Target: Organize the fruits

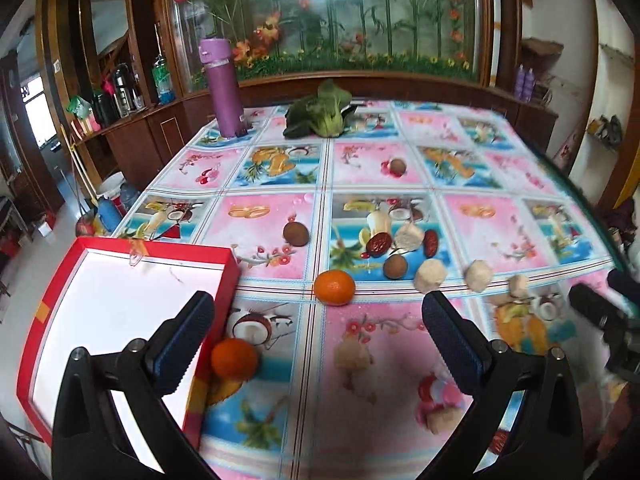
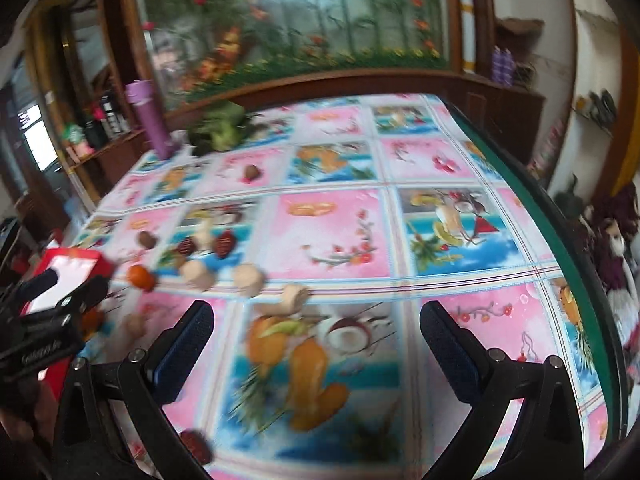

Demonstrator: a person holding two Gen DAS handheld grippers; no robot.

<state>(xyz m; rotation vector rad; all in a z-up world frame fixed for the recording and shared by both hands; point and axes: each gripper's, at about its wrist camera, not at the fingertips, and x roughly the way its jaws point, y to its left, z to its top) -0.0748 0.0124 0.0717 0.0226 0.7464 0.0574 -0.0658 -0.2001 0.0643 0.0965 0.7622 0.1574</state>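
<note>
Right now my left gripper point(image 1: 318, 316) hangs spread wide, framing the round orange mandarin point(image 1: 334, 287) at twelve o'clock; the red-rimmed white cardboard tray point(image 1: 56, 280) waits at nine, and my right gripper point(image 2: 316, 324) is equally spread, empty.

A shallow red cardboard box with a white floor point(image 1: 120, 320) is sitting open-topped at the table's left corner, its near wall touching a small orange tangerine point(image 1: 234, 358). A second tangerine point(image 1: 334, 287), brown round fruits, red dates and pale peeled chunks are crowding mid-table. The pink tile ahead of the spread left gripper point(image 1: 316, 312) is lying bare, as is printed cloth before the wide-open right gripper point(image 2: 316, 316)
</note>
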